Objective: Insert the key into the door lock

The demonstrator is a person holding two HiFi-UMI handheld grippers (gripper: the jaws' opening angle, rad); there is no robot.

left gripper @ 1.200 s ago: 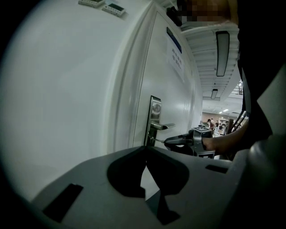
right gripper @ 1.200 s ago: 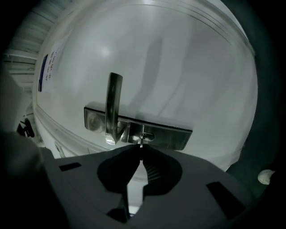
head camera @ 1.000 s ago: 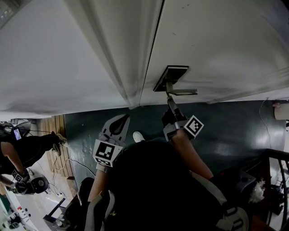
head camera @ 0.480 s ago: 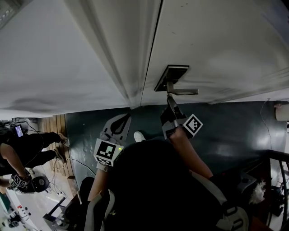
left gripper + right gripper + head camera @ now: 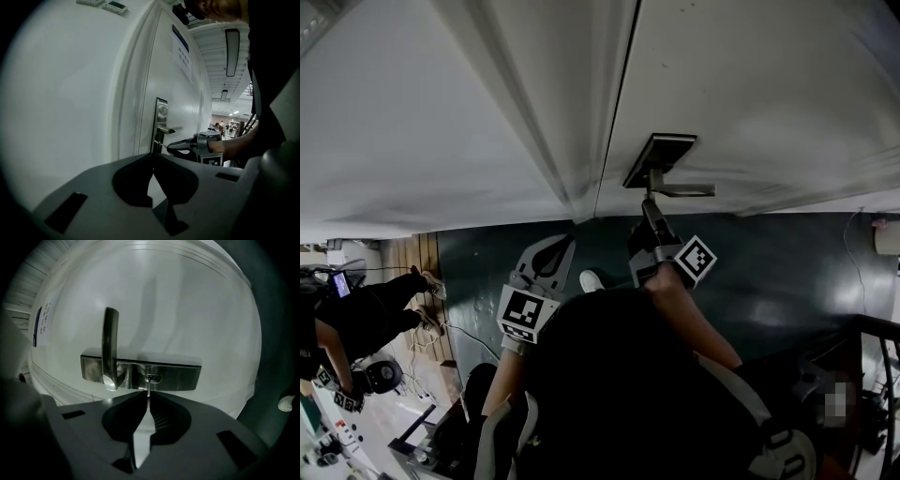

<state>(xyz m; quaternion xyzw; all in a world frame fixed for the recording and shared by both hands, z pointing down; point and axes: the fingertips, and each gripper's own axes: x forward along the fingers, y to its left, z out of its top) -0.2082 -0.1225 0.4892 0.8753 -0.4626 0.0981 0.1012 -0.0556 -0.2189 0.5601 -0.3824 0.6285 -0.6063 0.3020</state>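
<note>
My right gripper (image 5: 148,398) is pinching the key (image 5: 148,389), its tip touching the door lock (image 5: 153,378); my left gripper (image 5: 153,158) is hanging closed, gripping nothing.

No legible writing anywhere in view.

A notice (image 5: 182,47) with a dark blue header strip hangs on the door (image 5: 174,96), and its lines of print are too small and slanted to read; in the right gripper view it appears only as a blurred slip at the door's edge. Two small wall panels (image 5: 115,6) beside the door frame carry displays whose characters cannot be made out. The cubes on the left claw (image 5: 562,244) and the right claw (image 5: 649,204) bear black-and-white square markers (image 5: 525,313), which are patterns with no letters or numbers.
</note>
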